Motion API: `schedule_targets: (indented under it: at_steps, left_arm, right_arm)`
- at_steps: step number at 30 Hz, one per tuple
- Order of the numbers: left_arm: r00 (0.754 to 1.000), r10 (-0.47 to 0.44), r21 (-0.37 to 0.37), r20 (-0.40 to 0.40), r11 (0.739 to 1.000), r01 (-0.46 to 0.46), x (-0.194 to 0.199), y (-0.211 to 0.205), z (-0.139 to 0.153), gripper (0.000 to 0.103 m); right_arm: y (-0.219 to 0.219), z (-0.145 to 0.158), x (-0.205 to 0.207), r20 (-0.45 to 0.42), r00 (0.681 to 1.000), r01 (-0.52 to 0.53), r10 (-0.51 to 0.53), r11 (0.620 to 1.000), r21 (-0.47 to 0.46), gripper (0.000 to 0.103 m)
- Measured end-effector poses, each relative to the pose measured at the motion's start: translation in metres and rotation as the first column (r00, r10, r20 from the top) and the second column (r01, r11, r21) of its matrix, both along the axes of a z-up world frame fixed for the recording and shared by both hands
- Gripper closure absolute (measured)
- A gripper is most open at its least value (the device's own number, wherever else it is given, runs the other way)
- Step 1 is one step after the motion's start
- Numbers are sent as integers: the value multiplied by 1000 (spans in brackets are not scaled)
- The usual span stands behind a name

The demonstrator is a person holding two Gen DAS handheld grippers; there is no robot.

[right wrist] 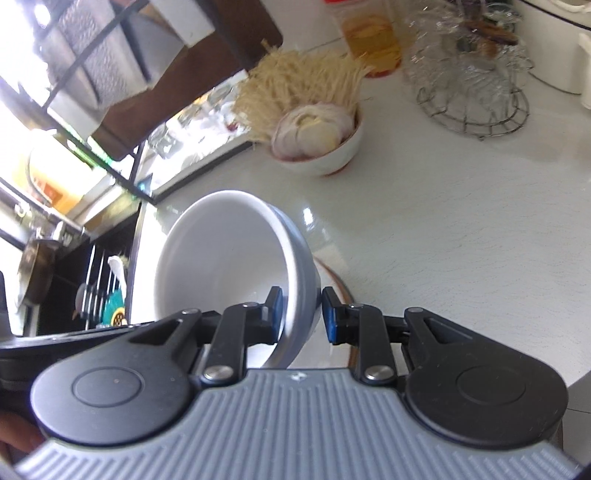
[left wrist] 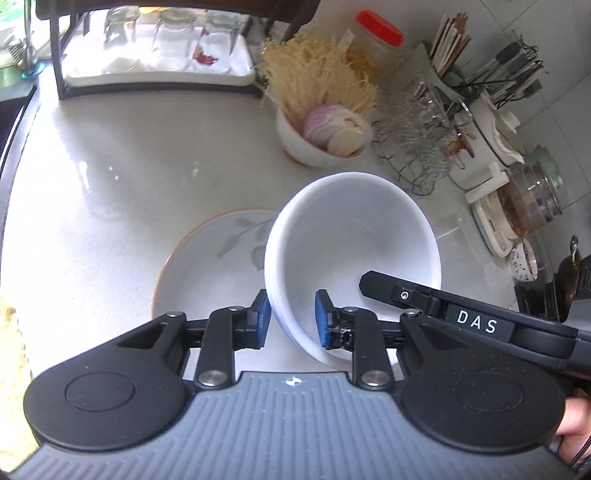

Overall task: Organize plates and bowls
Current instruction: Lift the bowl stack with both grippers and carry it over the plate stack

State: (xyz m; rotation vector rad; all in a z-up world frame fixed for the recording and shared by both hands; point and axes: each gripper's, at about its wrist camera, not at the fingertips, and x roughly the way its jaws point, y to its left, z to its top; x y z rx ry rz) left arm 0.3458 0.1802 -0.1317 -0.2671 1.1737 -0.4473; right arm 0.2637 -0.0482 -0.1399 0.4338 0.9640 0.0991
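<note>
A white bowl (left wrist: 351,236) hangs tilted over a leaf-patterned plate (left wrist: 207,258) that lies on the white counter. My left gripper (left wrist: 291,319) straddles the bowl's near wall. Its outer pad is at the wall and its inner pad stands a little off it, so the jaws are open. One finger of my right gripper (left wrist: 388,291) reaches into the bowl from the right. In the right wrist view my right gripper (right wrist: 301,314) is shut on the wall of the same bowl (right wrist: 229,258), one pad inside and one outside. The plate's orange rim (right wrist: 334,277) shows just beyond.
Behind stands a small bowl of sliced onion and dry noodles (left wrist: 321,136), with a wire basket of glassware (left wrist: 417,147) beside it. A dark rack of upturned glasses (left wrist: 166,40) is at the back left. A red-lidded jar (left wrist: 376,33), utensil holders and jars crowd the right. The counter's dark edge (left wrist: 14,140) curves along the left.
</note>
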Motion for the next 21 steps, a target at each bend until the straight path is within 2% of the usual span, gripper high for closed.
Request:
schedule_targets:
  at_steps: [5, 13, 21]
  left_arm:
    - [999, 19, 30, -32, 999, -18, -1, 6, -14, 74]
    - [998, 19, 47, -60, 999, -16, -1, 6, -27, 73]
    - [998, 15, 45, -58, 999, -13, -1, 4, -29, 73]
  right_arm:
    - [15, -10, 7, -39, 998, -53, 52, 998, -40, 77]
    - [21, -21, 11, -77, 995, -69, 64, 996, -59, 76]
    - [20, -26, 12, -90, 994, -68, 63, 996, -51, 75]
